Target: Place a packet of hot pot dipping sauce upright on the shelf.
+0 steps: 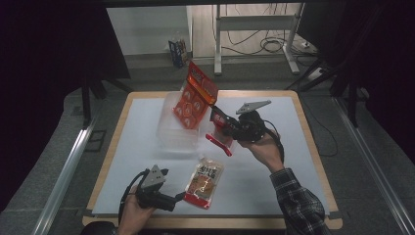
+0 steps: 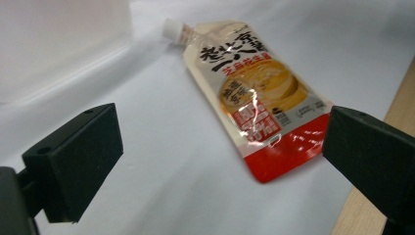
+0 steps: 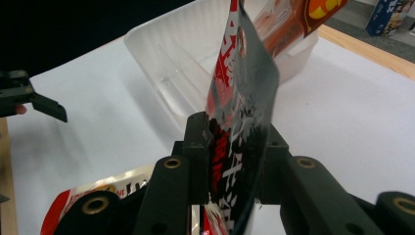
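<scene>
My right gripper [image 1: 214, 113] is shut on an orange-red snack packet [image 1: 195, 95] and holds it tilted in the air over the clear plastic tub [image 1: 169, 129]. In the right gripper view the jaws [image 3: 235, 127] pinch the packet's [image 3: 244, 73] red, black and silver lower part, with the tub [image 3: 166, 54] behind. A spouted sauce pouch [image 1: 204, 181] lies flat at the front of the white mat. My left gripper [image 1: 178, 197] stands open just left of its red bottom end. In the left gripper view the wide-apart jaws [image 2: 225, 147] frame the pouch [image 2: 259, 98], touching nothing.
The white mat [image 1: 274, 161] covers a wooden table whose edge [image 1: 313, 142] shows at the right. A red strip [image 1: 220, 144] hangs below my right gripper. Beyond the table stand a metal desk frame [image 1: 254, 29] with floor cables and a small box [image 1: 178, 51].
</scene>
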### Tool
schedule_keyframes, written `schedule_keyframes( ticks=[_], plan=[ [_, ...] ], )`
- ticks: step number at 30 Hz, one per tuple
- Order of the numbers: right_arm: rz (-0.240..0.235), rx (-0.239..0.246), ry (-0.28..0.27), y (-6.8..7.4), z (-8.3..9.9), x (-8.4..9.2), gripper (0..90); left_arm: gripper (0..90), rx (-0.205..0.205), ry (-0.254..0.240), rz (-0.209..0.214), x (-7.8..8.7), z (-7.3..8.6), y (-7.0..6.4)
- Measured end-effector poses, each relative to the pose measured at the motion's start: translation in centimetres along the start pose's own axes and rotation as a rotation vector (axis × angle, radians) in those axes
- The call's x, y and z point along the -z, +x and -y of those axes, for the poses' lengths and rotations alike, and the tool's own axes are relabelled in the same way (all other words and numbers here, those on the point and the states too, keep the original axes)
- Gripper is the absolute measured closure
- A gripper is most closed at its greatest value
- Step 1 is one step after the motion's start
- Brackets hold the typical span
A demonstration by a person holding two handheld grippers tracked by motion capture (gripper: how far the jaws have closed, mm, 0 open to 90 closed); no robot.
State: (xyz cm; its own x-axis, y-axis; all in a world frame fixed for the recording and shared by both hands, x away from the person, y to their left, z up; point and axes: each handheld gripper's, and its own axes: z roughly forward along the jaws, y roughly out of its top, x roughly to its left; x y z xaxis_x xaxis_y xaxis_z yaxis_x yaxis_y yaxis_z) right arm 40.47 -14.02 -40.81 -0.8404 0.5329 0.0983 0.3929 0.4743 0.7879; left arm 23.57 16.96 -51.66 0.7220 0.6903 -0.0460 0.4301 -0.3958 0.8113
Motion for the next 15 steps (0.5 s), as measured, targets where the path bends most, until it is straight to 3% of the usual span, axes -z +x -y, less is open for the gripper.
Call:
schedule_keyframes(
  ticks=[15],
  plan=[
    [-0.035, 0.074, 0.048, 0.0, -2.7, -3.7, 71.6, 1.2, 0.028, -0.005, -0.035, 1.3, 1.0, 0.4]
  ],
)
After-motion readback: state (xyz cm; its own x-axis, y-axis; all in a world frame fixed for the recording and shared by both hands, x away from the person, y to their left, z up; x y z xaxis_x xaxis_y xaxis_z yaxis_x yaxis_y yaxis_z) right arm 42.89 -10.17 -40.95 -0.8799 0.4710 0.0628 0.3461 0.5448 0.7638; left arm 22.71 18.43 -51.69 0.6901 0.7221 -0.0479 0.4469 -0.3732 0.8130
